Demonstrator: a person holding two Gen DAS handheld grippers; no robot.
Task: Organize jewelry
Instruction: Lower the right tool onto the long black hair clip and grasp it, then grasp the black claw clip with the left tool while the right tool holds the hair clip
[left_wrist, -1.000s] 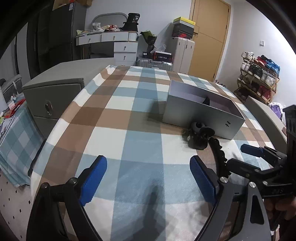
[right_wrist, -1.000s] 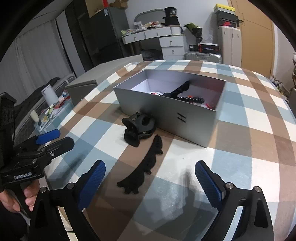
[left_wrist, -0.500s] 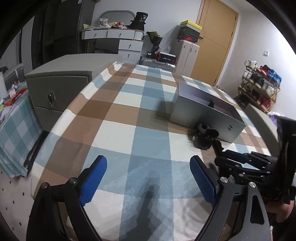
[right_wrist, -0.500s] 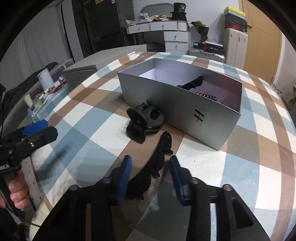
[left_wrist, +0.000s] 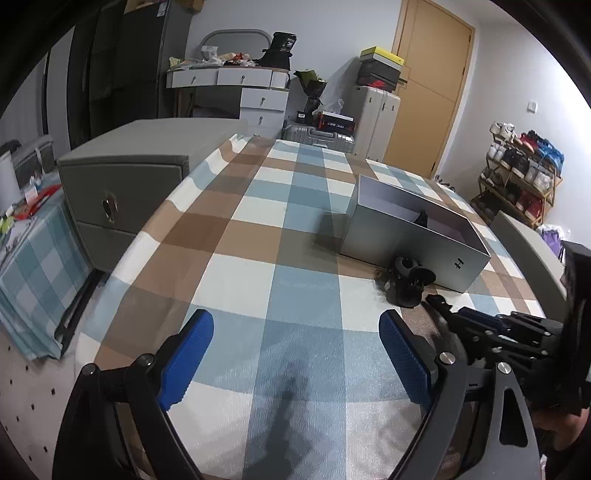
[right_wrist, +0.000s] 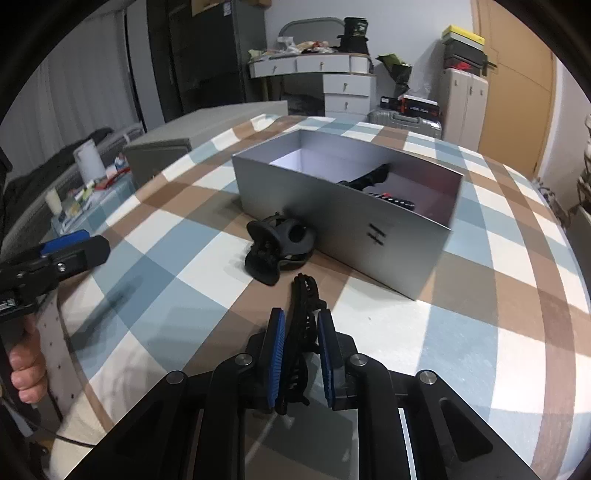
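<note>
Now right hand-held gripper (right_wrist: 300, 332) clamps long hair comb (right_wrist: 304, 306), tip twd box (right_wrist: 343, 218).

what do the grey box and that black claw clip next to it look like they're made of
Grey box: likely stiff cardboard, matte silver-grey outside, white inside; thin straight walls, printed mark.
Claw clip: probably moulded plastic, black with a faint sheen, curved toothed jaws.

A black "H" is printed on the grey box (left_wrist: 421, 246) front wall.
</note>
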